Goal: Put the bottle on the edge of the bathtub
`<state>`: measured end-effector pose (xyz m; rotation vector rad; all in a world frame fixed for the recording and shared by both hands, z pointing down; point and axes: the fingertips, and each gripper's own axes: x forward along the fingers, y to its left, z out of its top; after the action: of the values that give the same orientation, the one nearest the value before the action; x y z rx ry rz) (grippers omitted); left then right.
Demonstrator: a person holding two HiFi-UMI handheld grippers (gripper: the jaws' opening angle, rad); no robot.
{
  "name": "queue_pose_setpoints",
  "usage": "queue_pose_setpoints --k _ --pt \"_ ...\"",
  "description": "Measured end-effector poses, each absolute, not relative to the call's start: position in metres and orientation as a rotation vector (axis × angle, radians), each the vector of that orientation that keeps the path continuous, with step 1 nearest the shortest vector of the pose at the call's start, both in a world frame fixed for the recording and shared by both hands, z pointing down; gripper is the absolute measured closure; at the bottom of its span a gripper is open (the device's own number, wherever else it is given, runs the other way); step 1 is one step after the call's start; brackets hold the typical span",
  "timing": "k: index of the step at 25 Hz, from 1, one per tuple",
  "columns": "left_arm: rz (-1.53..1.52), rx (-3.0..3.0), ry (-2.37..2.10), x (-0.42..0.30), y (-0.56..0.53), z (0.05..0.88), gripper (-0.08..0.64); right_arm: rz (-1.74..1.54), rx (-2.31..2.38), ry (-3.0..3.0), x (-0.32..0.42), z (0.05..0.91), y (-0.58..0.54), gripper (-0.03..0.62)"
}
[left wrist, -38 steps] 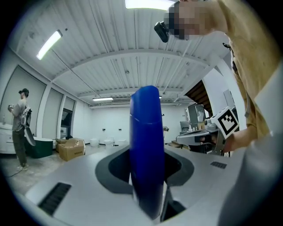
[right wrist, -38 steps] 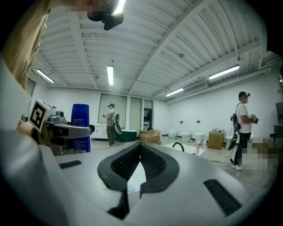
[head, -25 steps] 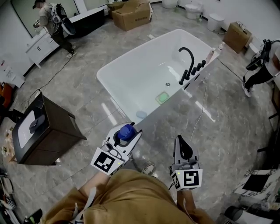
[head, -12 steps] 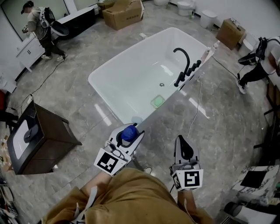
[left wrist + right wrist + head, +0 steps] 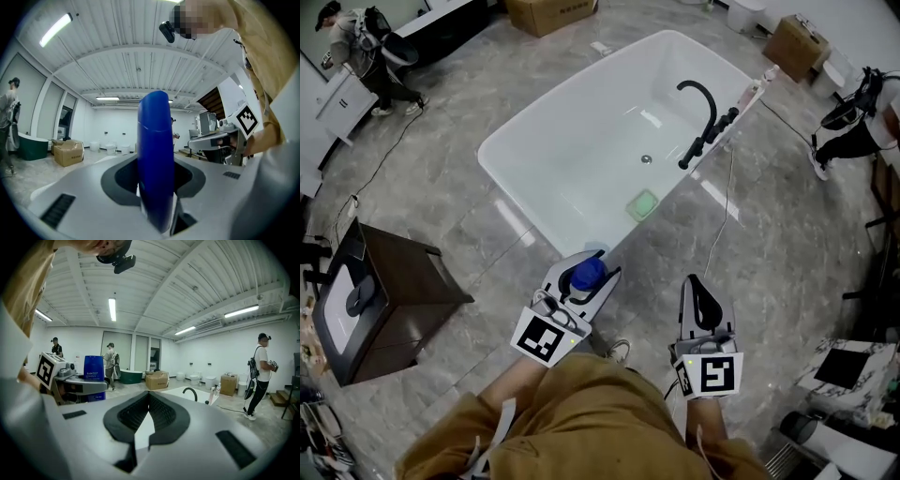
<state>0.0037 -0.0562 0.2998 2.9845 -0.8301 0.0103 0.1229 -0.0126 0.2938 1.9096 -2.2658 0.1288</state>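
A blue bottle (image 5: 587, 274) stands upright between the jaws of my left gripper (image 5: 584, 275), which is shut on its sides. In the left gripper view the bottle (image 5: 156, 159) fills the gap between the jaws. It hangs just in front of the near corner of the white bathtub (image 5: 523, 202), above the grey floor. My right gripper (image 5: 699, 284) is beside it to the right, its pads (image 5: 140, 411) meeting with nothing between them. From the right gripper view I see the bottle (image 5: 93, 369) at left and the bathtub (image 5: 180, 393) ahead.
A black faucet (image 5: 703, 103) arches over the tub's far right rim, and a green pad (image 5: 643, 203) lies inside the tub. A dark cabinet (image 5: 389, 305) stands at left. Cardboard boxes (image 5: 794, 45) and two people (image 5: 858, 127) are at the room's edges. A cable (image 5: 727, 220) crosses the floor.
The head view has shifted, with the tub and cabinet sliding a little left. Both grippers sit slightly further right. The bottle stays gripped in the left one.
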Motion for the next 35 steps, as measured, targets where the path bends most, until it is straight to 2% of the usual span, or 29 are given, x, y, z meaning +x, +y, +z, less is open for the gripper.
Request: queue_pose_setpoints --k 14,35 --pt "0.099 2.942 -0.798 0.015 -0.145 0.402 0.417 0.213 1.948 -2.147 0.119 0.366 -0.074 0.588" --pt "0.237 2.969 -0.740 0.065 -0.195 0.553 0.417 0.336 1.957 -2.091 0.147 0.486 -0.101 0.588"
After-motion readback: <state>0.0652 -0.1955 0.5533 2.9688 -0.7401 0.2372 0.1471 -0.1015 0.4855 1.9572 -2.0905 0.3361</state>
